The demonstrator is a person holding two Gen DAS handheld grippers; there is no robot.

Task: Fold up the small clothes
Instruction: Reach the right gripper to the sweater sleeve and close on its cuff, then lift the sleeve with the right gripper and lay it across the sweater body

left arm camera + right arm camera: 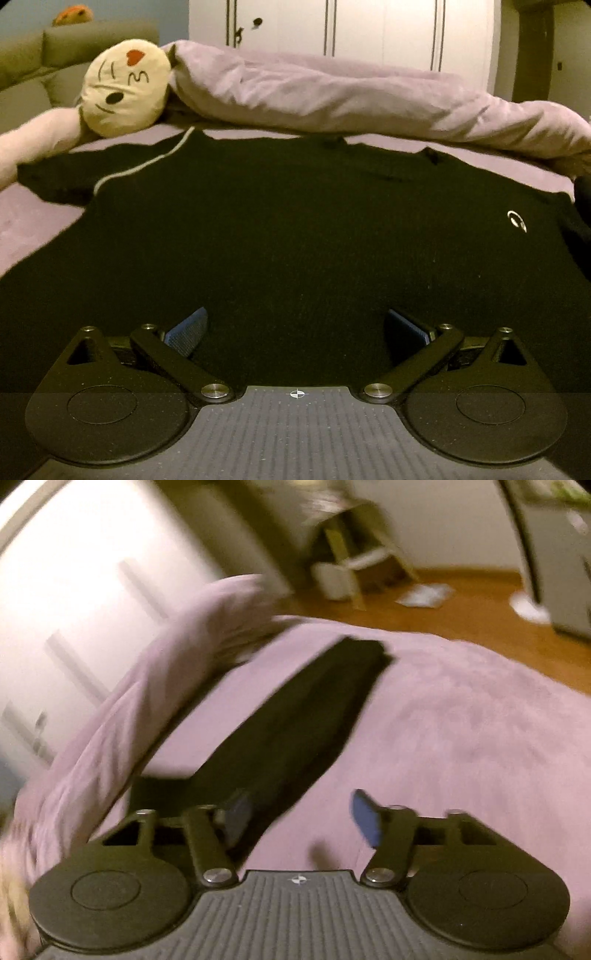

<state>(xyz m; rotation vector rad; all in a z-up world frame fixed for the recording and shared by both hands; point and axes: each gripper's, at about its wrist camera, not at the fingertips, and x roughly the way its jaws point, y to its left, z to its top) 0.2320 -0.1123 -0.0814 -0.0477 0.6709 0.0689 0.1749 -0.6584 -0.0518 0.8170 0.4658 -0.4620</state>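
Left gripper [295, 325] jaws wide over black garment [295, 221], right gripper [303, 819] part-open, nothing gripped, over sleeve [306, 716]

From my left tongs [295, 328] I saw the shirt [295, 229] lying flat on the bed [33, 225], right ahead. Behind it lay a bunched duvet [332, 96], a plush toy [122, 92] at its left end, a wardrobe [369, 29] behind both. Before my right tongs [301, 821] a sleeve [303, 720] stretched away across the bed, the duvet to its left, the floor [461, 605] beyond.
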